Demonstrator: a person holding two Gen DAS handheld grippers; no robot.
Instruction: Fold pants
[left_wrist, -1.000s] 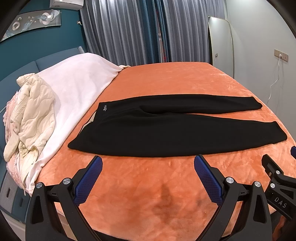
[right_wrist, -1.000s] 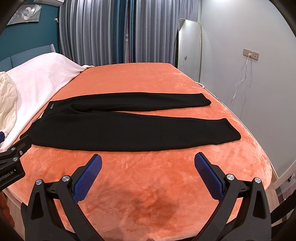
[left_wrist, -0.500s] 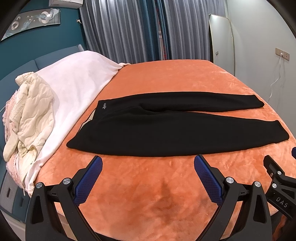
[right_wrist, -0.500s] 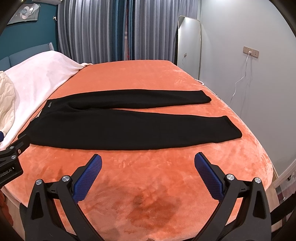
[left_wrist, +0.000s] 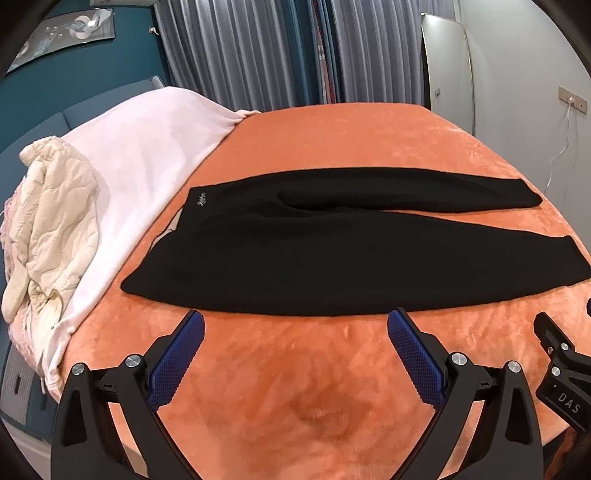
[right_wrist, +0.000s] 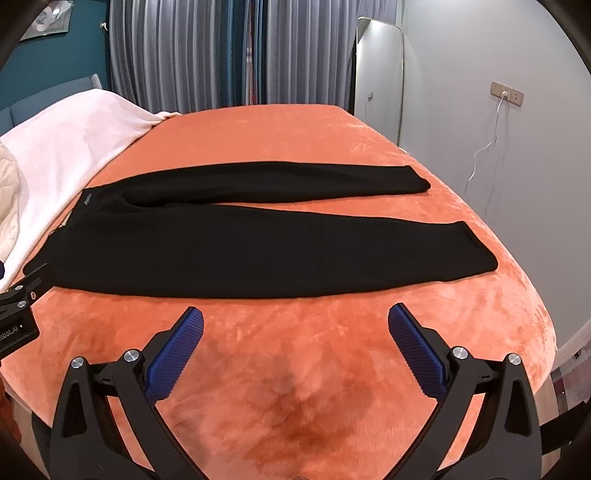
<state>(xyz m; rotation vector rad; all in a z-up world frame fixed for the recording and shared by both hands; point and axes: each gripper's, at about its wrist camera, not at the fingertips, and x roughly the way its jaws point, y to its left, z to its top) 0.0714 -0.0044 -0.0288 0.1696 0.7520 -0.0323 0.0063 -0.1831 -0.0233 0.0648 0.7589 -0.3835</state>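
Two wrist fisheyes, side by side at the bed's near edge

Each looks forward between its own spread tool fingers, low over the orange bed (left_wrist: 332, 140), facing the curtains. The left view sits nearer the waistband end of the black pants (left_wrist: 332, 254), the right nearer the cuffs; both share the whole pants (right_wrist: 258, 251), and each catches the other tool at its frame edge.

The pants (left_wrist: 332, 254) are matt black knit cloth, lying on a plush orange blanket (left_wrist: 332, 140) whose velvety nap shows brushed streaks. Beside it a soft pale pink throw (left_wrist: 147, 147) and a cream quilted cover (left_wrist: 55, 221) look fleecy and stitched. Each gripper (left_wrist: 295, 321) (right_wrist: 295, 319) is matt black plastic with shiny metal screws and blue pads (left_wrist: 413, 354) of rough dimpled rubber.
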